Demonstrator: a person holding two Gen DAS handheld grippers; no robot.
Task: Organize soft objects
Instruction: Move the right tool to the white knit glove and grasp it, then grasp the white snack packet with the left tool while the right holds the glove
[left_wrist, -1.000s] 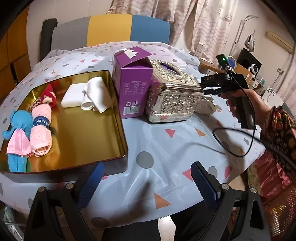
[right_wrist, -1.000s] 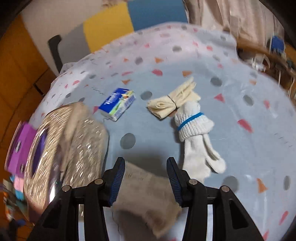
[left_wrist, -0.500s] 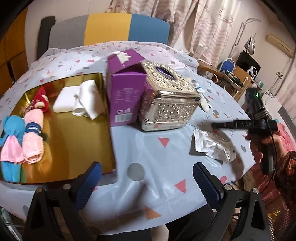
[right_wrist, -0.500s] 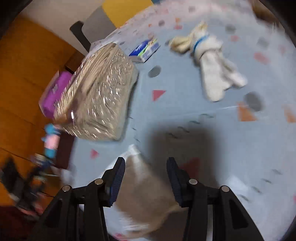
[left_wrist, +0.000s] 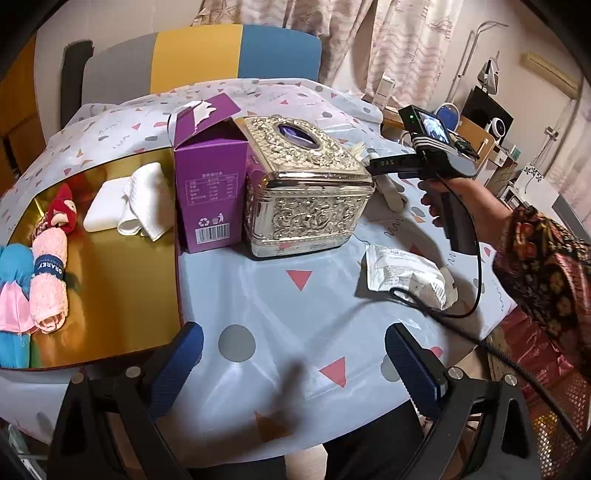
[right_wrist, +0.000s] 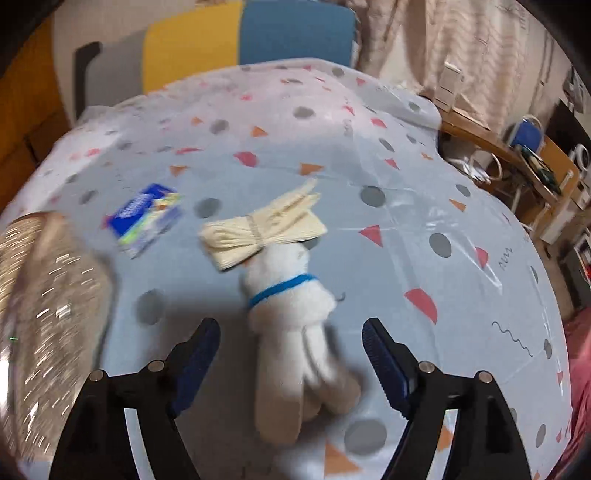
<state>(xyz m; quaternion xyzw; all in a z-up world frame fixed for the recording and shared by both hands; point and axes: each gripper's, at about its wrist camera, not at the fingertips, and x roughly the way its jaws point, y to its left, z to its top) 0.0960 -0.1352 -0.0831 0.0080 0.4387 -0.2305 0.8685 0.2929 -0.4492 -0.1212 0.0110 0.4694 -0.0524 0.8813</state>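
- While it lies on the spotted pale-blue tablecloth (right_wrist: 406, 206), the white plush toy with a blue collar (right_wrist: 291, 306) sits between the right gripper (right_wrist: 291, 354)'s jaws, which have just been opening and do not touch it.
- Just behind it, a tied cream cloth bundle (right_wrist: 258, 230).
- Left gripper (left_wrist: 295, 363) spread wide, holding nothing.
- Gold tray (left_wrist: 122, 273) holds rolled towels.

A purple carton (left_wrist: 210, 192) stands touching a silver tissue box (left_wrist: 306, 188) on the surface (left_wrist: 258, 295). A white packet (left_wrist: 402, 273) lies near; a blue packet (right_wrist: 147, 218) farther back.
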